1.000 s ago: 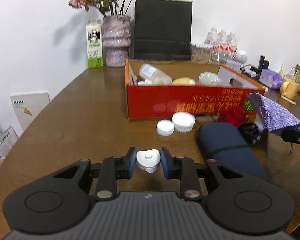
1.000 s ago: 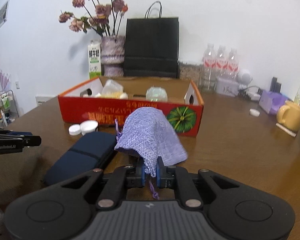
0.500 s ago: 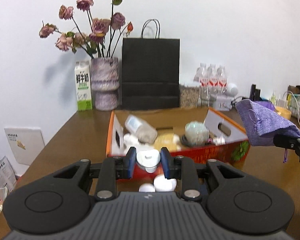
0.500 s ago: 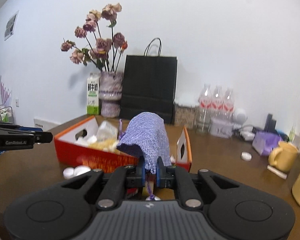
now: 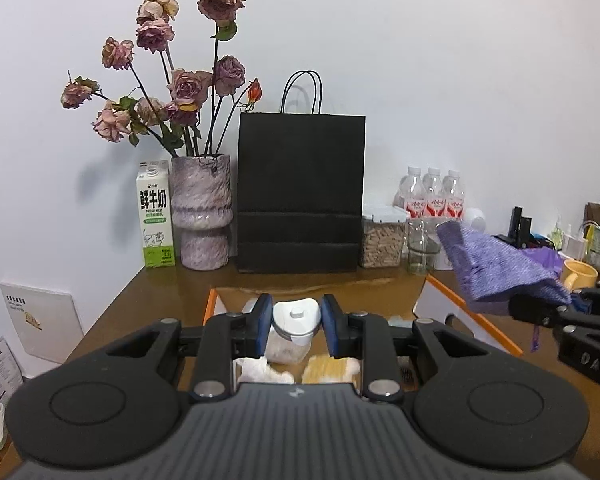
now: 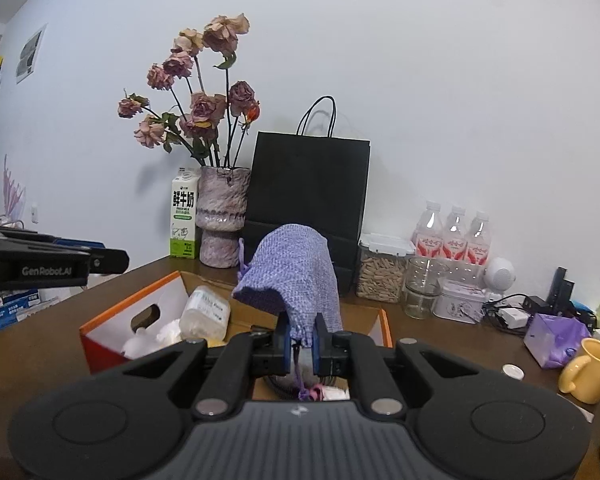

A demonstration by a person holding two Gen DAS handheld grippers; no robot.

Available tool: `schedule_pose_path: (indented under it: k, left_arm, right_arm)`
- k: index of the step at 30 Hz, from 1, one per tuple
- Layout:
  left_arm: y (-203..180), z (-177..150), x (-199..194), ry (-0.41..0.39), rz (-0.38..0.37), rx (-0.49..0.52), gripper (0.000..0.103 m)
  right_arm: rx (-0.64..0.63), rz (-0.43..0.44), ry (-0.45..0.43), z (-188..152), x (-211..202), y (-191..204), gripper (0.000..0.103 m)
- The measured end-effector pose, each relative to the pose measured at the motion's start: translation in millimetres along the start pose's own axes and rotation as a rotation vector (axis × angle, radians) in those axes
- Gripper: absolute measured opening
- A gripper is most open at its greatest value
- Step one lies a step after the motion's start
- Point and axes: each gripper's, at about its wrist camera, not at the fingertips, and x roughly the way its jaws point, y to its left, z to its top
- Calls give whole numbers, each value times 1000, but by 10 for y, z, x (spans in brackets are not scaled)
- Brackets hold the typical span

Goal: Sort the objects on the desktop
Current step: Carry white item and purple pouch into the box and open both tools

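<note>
Right gripper (image 6: 301, 338) pinches a purple knitted pouch (image 6: 296, 276) by its gathered neck, above the orange box (image 6: 112, 330). Left gripper (image 5: 296, 322), marked "GenRobot.AI", clamps a small white heart-shaped cap (image 5: 296, 315) over that box. Behind the box, milk carton (image 5: 156, 216) reads "FRESH MILK".

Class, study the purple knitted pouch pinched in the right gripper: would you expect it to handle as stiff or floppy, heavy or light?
Probably floppy: the purple knitted pouch folds and droops around the right gripper, which pinches only its gathered end. Likely light, since that small pinch carries it above the orange box. Its drawstring dangles and might snag.
</note>
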Motion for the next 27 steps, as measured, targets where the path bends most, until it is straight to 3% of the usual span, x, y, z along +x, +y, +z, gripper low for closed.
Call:
schedule_pose_path:
  k: [11, 21, 27]
  left_arm:
    - [2, 118, 578, 32, 14, -20, 27]
    - [106, -75, 1227, 182, 45, -39, 27]
    - [81, -205, 1332, 216, 61, -18, 27]
  right_arm:
    - [30, -5, 44, 84, 663, -66, 8]
    - [53, 11, 135, -165, 1192, -149, 8]
    - [55, 11, 173, -299, 1282, -181, 8]
